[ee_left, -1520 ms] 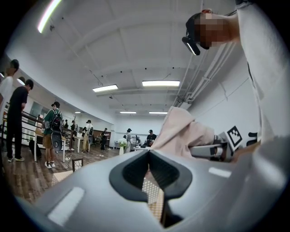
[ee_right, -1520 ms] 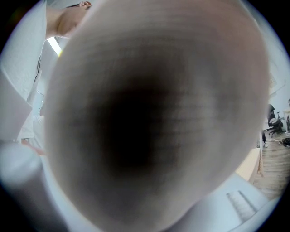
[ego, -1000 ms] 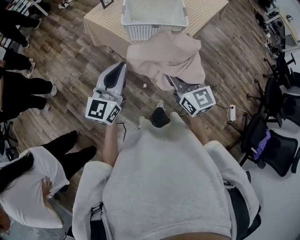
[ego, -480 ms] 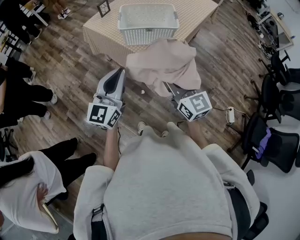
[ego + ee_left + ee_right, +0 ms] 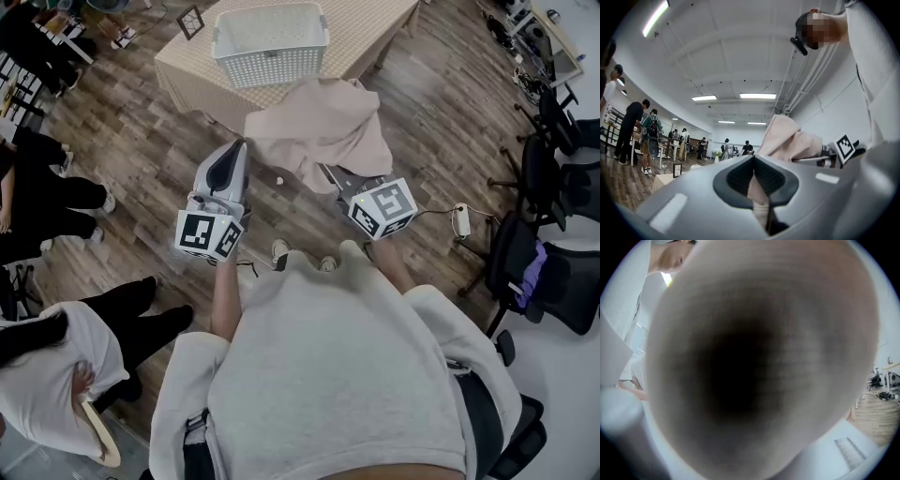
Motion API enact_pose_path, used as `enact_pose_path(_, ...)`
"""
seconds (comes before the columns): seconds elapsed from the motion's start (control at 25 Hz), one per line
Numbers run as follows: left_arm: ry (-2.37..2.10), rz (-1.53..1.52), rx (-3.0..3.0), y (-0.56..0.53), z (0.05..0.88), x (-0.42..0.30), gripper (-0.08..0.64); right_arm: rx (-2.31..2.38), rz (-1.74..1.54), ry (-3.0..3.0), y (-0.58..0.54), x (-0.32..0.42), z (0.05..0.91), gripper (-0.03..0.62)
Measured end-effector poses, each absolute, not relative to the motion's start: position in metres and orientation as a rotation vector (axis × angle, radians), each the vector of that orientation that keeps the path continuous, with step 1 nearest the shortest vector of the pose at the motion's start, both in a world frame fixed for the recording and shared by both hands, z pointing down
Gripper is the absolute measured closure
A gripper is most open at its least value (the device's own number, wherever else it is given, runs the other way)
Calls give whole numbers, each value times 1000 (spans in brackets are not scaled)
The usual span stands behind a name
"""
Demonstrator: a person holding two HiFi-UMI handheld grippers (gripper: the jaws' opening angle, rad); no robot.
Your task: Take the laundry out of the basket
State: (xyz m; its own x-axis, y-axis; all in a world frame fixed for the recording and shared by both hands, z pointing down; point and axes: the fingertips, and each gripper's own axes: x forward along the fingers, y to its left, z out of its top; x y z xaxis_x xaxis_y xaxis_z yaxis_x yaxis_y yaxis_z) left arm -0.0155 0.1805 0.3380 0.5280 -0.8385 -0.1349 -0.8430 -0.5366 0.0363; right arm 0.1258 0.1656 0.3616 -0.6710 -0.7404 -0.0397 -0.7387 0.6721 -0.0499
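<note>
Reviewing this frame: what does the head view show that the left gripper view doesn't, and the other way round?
Only the head view: the white basket, the power strip on the floor and the office chairs.
Only the left gripper view: the ceiling lights, and a strip of cloth caught between the closed jaws of the left gripper.
Both: the beige garment draped over the right gripper, and bystanders off to the side.

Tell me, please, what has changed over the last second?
The person has backed away from the table: it and the white basket have slid up and left in the head view. The pink garment came along, still draped over the right tool with its corner in the left tool. Nothing was taken or released.
</note>
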Motion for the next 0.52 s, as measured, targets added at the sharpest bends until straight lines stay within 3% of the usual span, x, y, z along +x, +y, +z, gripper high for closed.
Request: enact_pose_path(0.52,1456,202,-2717,185,334,11,552,-1244,-43,2813,168,141,360,362)
